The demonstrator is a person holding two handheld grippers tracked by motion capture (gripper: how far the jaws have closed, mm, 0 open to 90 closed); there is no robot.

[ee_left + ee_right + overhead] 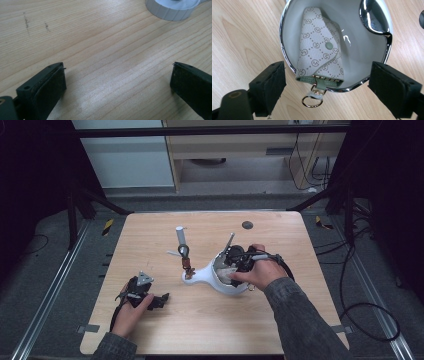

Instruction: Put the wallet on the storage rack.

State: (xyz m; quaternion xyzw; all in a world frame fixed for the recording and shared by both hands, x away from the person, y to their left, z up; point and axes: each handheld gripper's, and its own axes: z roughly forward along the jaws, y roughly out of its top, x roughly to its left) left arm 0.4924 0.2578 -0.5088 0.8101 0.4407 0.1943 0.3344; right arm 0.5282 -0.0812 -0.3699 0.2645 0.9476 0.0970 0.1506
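Down at the near edge of the wooden table [210, 320], my left hand [131, 312] rests on the boards with its gripper, the left gripper [117, 82], lying low over bare wood; its jaws stand wide apart with nothing between them. Ahead of them, the ribbed white rim of the bowl's base [172, 10] just enters the left gripper view.

Taking the white bowl [222, 282] as my landmark: it sits right of the table's centre, chrome-rimmed, with a white handle reaching left. My right hand [257, 272] is over its near right side, holding the right gripper [327, 82] above the rim, jaws spread and gripping nothing. Inside the bowl lies a patterned grey key pouch [319, 50], snapped shut, its green end leaning on the near rim and its gold ring [312, 101] hanging outside over the wood.

Just left of the bowl, by the handle's tip, lies a small dark keyring [185, 255]. Beyond that stands a white cylinder [180, 235]. Farthest back, beyond the bowl, is a dark round disc [247, 225].
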